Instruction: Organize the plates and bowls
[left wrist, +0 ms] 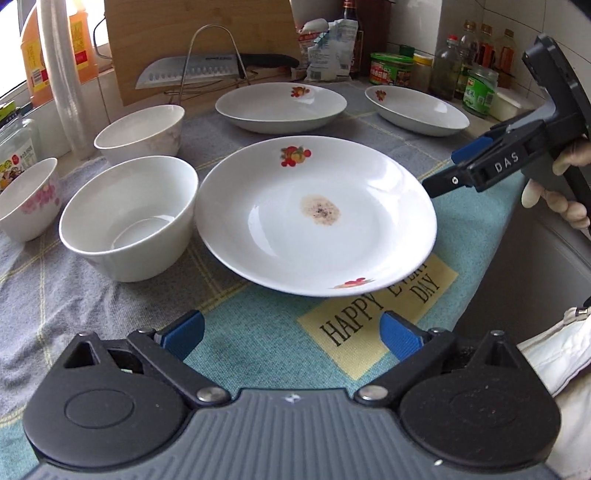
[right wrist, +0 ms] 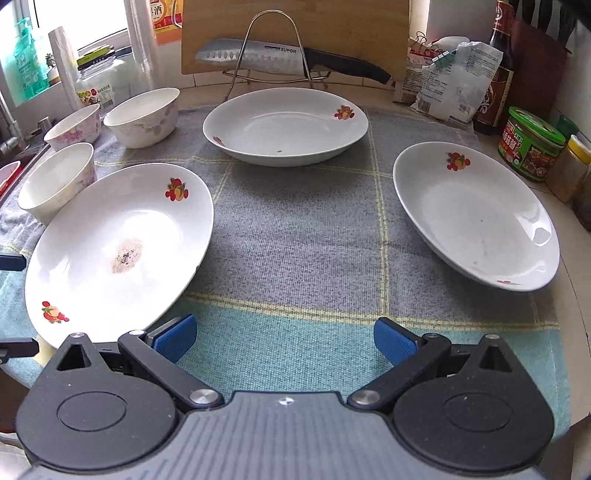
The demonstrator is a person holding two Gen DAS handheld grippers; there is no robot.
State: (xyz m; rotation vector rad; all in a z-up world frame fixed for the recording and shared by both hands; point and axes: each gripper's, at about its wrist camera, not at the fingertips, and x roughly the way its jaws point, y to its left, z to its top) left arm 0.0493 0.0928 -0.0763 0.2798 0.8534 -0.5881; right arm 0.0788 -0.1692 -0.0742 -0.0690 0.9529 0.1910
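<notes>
We find both grippers released and carrying nothing. Our left gripper [left wrist: 291,334] hangs with its jaws spread wide over the cloth [left wrist: 236,354], just short of the near rim of the stained plate [left wrist: 316,216]. Our right gripper [right wrist: 284,338] is likewise spread wide above the cloth, with the stained plate's edge just beside its left finger; seen from the left wrist, it sits close to that plate's right rim, and we cannot tell whether it touches.

The stained plate lies flat on the cloth covering the counter [right wrist: 576,295], a brown speckled mark at its centre and fruit prints on its rim. Two further fruit-print plates rest on the same cloth: the rear plate [right wrist: 286,127] in front of the wire rack [right wrist: 275,48], and the right plate [right wrist: 476,218] near the jars [right wrist: 532,144].

A plain white bowl [left wrist: 129,218] stands just beside the stained plate on its left. Behind it stands a second bowl [left wrist: 142,131], and a pink-flowered bowl [left wrist: 29,199] stands further left. All three are upright and separate, none nested.

A knife [right wrist: 288,57] rests across the wire rack before a wooden board [right wrist: 295,33].
</notes>
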